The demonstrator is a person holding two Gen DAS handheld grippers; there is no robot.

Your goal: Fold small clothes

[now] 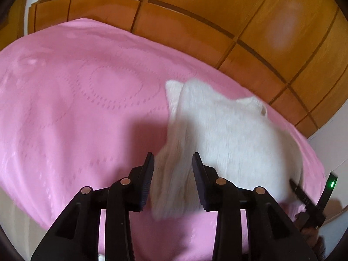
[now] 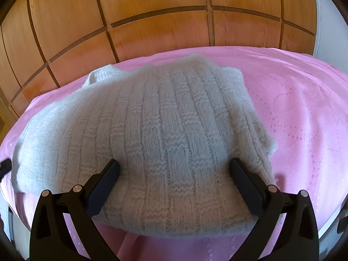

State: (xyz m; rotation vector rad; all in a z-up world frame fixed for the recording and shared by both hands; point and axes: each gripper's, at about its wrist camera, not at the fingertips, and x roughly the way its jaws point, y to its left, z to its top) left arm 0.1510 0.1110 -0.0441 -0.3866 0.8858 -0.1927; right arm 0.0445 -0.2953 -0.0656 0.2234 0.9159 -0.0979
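A small white knitted sweater (image 2: 156, 130) lies on the pink bedspread (image 2: 293, 119). In the left wrist view the sweater (image 1: 228, 134) is blurred, and a folded sleeve or side part hangs between the fingers of my left gripper (image 1: 173, 158). The left jaws stand apart with the knit between them, not clamped. My right gripper (image 2: 174, 165) is wide open, its fingers (image 2: 106, 180) resting over the sweater's near hem. The right gripper's tip (image 1: 304, 195) shows at the right edge of the left wrist view.
A wooden panelled wardrobe (image 2: 152, 21) stands right behind the bed. The pink bedspread (image 1: 76, 108) stretches wide to the left of the sweater. The bed's near edge (image 1: 26, 213) drops off at the lower left.
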